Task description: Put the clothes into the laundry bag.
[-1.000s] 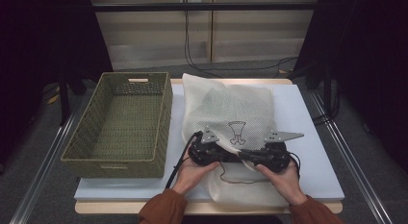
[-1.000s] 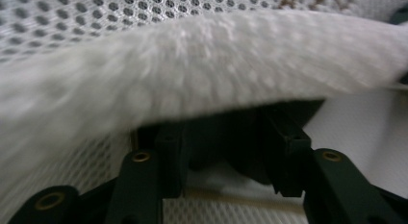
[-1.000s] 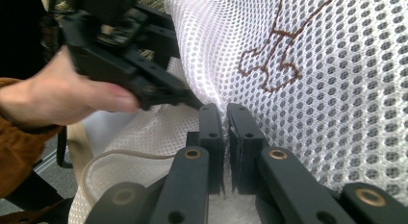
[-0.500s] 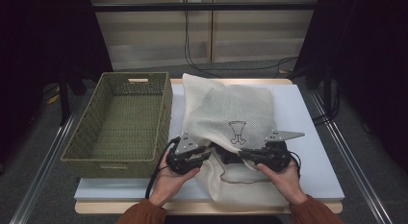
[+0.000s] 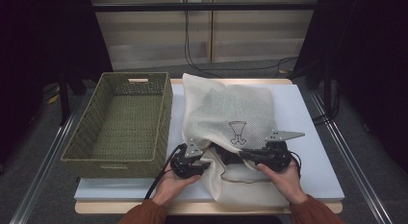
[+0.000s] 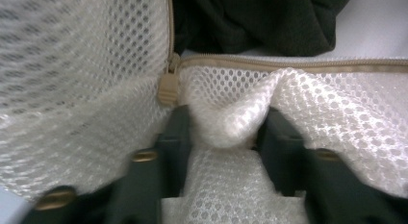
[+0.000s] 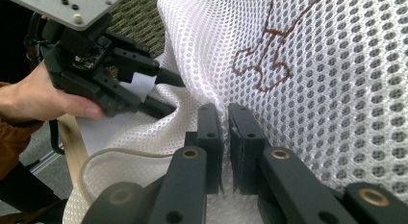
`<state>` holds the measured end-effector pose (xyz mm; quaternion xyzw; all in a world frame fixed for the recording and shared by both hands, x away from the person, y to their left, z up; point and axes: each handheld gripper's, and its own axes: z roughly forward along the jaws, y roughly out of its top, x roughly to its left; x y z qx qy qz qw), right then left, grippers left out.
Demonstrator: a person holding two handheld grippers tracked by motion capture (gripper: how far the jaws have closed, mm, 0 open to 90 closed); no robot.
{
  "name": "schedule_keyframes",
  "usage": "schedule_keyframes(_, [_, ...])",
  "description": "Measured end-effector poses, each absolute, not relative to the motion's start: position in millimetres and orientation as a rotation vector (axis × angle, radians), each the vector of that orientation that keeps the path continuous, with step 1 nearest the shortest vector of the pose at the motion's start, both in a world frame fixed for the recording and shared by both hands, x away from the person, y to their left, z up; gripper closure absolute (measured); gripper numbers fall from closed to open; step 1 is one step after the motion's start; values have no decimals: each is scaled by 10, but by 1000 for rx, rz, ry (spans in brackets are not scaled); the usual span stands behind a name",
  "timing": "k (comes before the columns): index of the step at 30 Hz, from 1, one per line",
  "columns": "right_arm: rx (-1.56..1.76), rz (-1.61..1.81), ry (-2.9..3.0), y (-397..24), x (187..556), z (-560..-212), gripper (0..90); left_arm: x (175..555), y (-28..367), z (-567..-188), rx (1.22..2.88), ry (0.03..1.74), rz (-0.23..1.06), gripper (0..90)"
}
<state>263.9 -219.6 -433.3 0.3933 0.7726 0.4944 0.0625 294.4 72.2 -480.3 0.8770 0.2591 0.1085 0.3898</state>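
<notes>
Mesh laundry bag [image 5: 226, 123] lies on the white counter [image 5: 312, 137] just right of the woven basket [image 5: 120, 123], judged light, limp and snag-prone, with a dark garment [image 6: 250, 22] inside its zipped mouth. Best hold is the hem beside the zipper pull [image 6: 168, 87]. Left tool [image 6: 223, 132], jaws just reopening slightly, straddles a bunched fold; right tool [image 7: 224, 120] is clamped on mesh near the bag's emblem [image 5: 237, 131]; surroundings dim.

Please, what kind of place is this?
Probably a lab or recording workspace, not a home: a white table with a mesh laundry bag and wicker basket, loose cables behind, dark surroundings.
</notes>
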Motion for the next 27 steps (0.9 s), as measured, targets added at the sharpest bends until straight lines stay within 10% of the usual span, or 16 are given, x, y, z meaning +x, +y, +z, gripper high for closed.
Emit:
schedule_keyframes(6, [1189, 1489, 2339, -2190, 2643, -4340, 842, 2900, 742, -4742, 2243, 633, 275, 818])
schedule_keyframes(27, [1193, 1465, 2343, -2217, 2631, -4327, 758, 2196, 1691, -4531, 2175, 671, 328, 825])
